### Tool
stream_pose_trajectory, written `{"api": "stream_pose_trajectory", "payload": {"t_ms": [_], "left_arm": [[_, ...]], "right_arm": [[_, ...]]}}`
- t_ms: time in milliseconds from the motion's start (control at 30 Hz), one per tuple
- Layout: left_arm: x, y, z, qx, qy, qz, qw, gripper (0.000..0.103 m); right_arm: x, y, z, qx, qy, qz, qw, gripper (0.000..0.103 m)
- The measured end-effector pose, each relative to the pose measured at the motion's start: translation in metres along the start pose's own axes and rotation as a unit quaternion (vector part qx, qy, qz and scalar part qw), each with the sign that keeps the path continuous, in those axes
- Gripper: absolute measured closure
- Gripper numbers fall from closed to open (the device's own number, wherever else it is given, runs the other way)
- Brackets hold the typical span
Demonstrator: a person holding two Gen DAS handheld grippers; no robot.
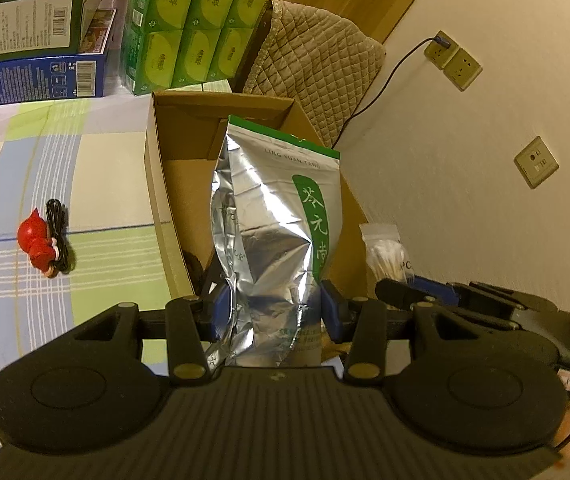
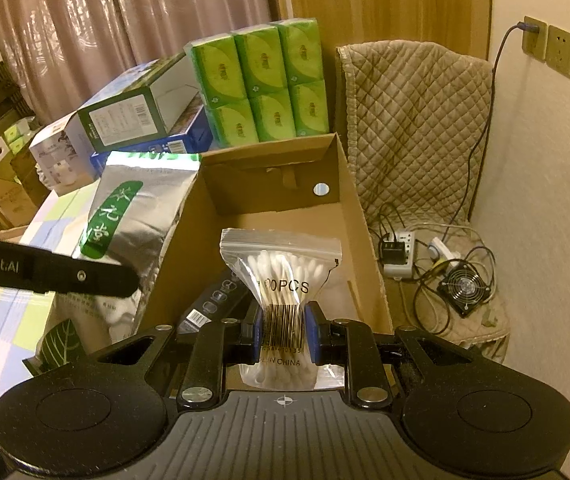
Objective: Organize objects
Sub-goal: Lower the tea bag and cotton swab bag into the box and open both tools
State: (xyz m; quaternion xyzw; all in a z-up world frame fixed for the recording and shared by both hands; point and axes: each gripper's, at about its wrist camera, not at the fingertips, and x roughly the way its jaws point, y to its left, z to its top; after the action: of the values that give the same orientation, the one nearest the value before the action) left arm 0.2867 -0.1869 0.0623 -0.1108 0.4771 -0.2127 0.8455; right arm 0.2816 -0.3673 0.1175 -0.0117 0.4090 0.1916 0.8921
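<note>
My left gripper [image 1: 275, 312] is shut on a silver foil pouch with a green label [image 1: 273, 216] and holds it upright over the open cardboard box [image 1: 157, 184]. The pouch also shows in the right wrist view [image 2: 133, 216], beside the box's left wall, with the left gripper's finger [image 2: 85, 276] across it. My right gripper [image 2: 284, 334] is shut on a clear zip bag of cotton swabs [image 2: 281, 272], held above the box [image 2: 365, 240]. The swab bag shows in the left wrist view [image 1: 385, 256] at the right. A dark barcoded box [image 2: 213, 304] lies inside the cardboard box.
A red figurine [image 1: 39, 246] and a coiled black cable [image 1: 59, 232] lie on the checked cloth. Stacked boxes [image 1: 37, 40] and green tissue packs [image 1: 193, 24] stand behind. A quilted chair [image 2: 413, 120], power strip [image 2: 401, 256] and small fan [image 2: 465, 290] are to the right.
</note>
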Motion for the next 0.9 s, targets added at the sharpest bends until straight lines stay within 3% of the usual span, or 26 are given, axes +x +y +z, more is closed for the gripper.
{"api": "stream_pose_trajectory", "payload": {"t_ms": [467,900], "left_arm": [[0.015,0.001,0.029,-0.017,-0.006,-0.001,0.9998,0.063],[0.034,0.001,0.036,-0.027,-0.001,-0.005,0.9996,0.062]], "right_arm": [[0.014,-0.011,0.018,0.001,-0.001,-0.004,1.000,0.084],[0.027,-0.018,0.021,0.006,0.004,-0.007,1.000,0.084]]}}
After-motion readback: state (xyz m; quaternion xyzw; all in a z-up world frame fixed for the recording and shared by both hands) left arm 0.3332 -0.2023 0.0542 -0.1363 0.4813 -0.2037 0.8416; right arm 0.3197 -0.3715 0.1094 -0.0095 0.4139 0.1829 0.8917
